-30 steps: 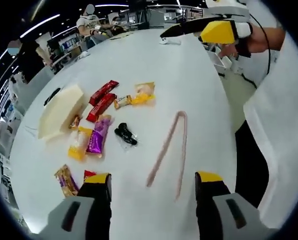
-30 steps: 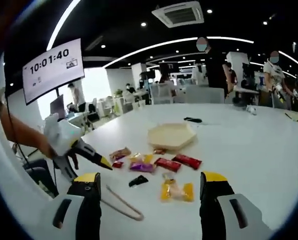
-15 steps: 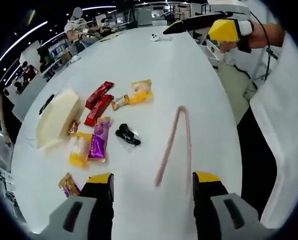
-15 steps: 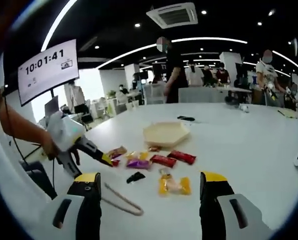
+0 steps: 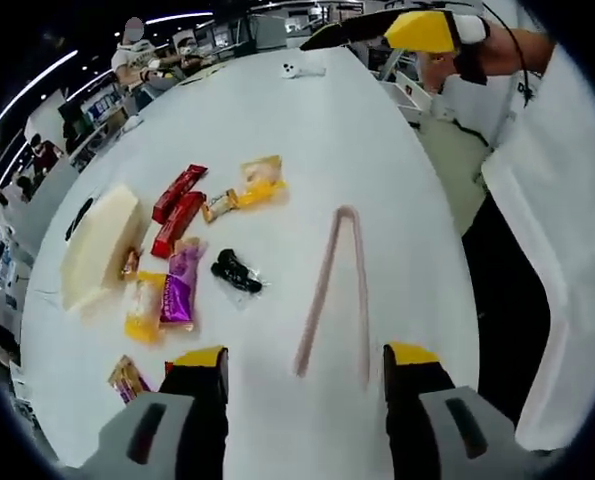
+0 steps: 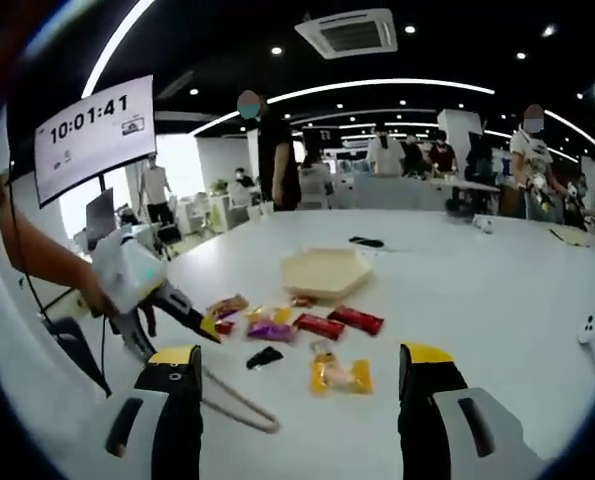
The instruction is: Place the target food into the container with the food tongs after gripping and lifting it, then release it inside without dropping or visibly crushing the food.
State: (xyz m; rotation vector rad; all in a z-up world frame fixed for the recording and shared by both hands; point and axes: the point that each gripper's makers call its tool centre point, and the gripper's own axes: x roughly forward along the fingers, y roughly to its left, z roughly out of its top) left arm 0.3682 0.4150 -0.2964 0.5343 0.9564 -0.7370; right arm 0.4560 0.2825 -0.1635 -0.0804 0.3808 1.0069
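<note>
Pink food tongs lie flat on the white table, just ahead of my left gripper, which is open and holds nothing. Left of them lie wrapped snacks: two red bars, a yellow packet, a black packet and a purple packet. The beige hexagonal container sits at the far left. My right gripper is open, held above the table. From there I see the container, the snacks, the tongs and the left gripper over them.
The table's edge runs close to the right of the tongs, with a person's white clothing beyond. The right gripper hangs over the far end. A small white device lies there. Several people stand behind the table.
The left gripper's view has slid toward the tongs, which now sit nearer its jaws. The right view has barely shifted. A person in the background has walked to the left.
</note>
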